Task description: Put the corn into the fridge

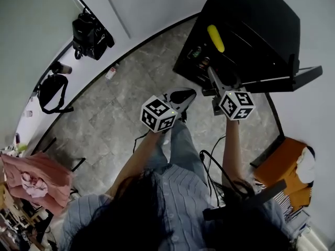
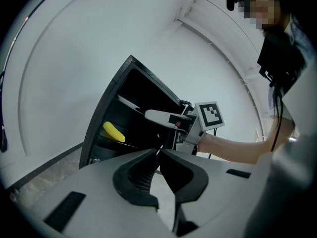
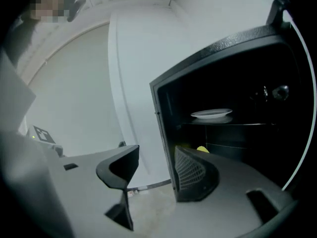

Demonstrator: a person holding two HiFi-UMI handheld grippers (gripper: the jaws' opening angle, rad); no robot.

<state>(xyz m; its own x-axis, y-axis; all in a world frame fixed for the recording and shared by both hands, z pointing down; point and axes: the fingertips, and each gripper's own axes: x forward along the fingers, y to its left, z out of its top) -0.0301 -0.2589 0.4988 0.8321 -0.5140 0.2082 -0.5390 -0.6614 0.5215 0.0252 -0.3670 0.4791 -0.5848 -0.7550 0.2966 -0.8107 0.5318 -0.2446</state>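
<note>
Item 1, corn (image 1: 215, 37): one yellow cob, lying on a shelf (image 1: 230, 54) inside the fridge (image 1: 261, 20), touched by neither of my tongs. In the left gripper view it lies toward the left side of the dark interior. In the right gripper view only its tip peeks above my right-hand jaw.

Item 2, fridge: black cabinet standing on the floor against a pale wall, its door (image 1: 293, 77) swung open to my right. A white plate (image 3: 211, 114) rests on the shelf above the corn. Small things sit lower down in the fridge, too dark to identify.

Item 3, my left tongs (image 2: 159, 152): jaws closed tip to tip, nothing between them. Held in the air in front of the fridge opening, pointing toward it.

Item 4, my right tongs (image 3: 154, 167): jaws spread apart, nothing between them. Held at the fridge mouth, nearer the shelves than the left pair, with one jaw lined up against the cabinet's front edge.

Item 5, surroundings: grey stone-tile floor (image 1: 115, 119); two black bags (image 1: 91, 33) along the wall, well apart from the fridge; a pink cloth (image 1: 36, 179) at my far left.
</note>
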